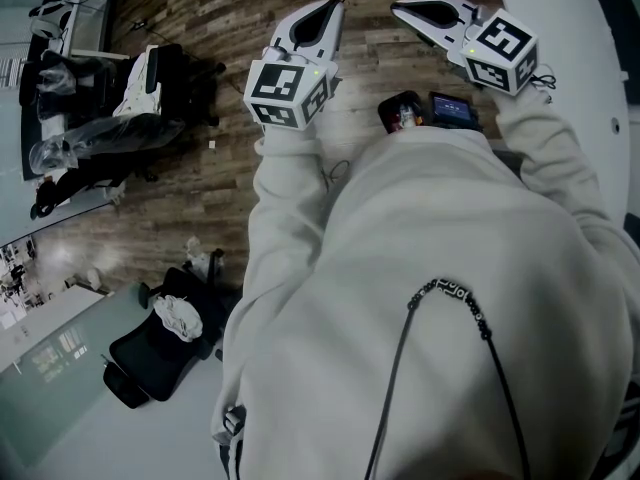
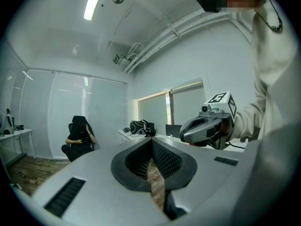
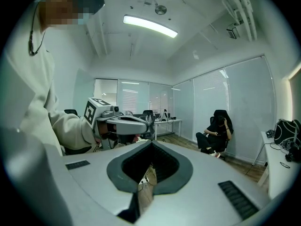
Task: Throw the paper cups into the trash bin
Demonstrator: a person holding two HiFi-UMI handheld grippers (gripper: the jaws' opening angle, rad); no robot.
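Observation:
No paper cup and no trash bin shows in any view. In the head view I hold both grippers up in front of my chest, over a wooden floor (image 1: pixel 200 183). My left gripper (image 1: pixel 328 10) has its jaws together with nothing between them; in its own view the left gripper (image 2: pixel 151 145) shows only a thin slit. My right gripper (image 1: pixel 402 10) is also shut and empty, as in its own view, where the right gripper (image 3: pixel 150 147) points into the room. Each gripper sees the other beside it: the right gripper (image 2: pixel 186 134) and the left gripper (image 3: pixel 148 124).
A person in black sits on a chair (image 2: pixel 78 138) by the glass wall, also seen as the seated person (image 3: pixel 217 131). A black office chair (image 1: pixel 160 348) stands lower left. A white table (image 1: pixel 590 68) curves along the right. A desk with a dark bag (image 2: pixel 141 127) lies ahead.

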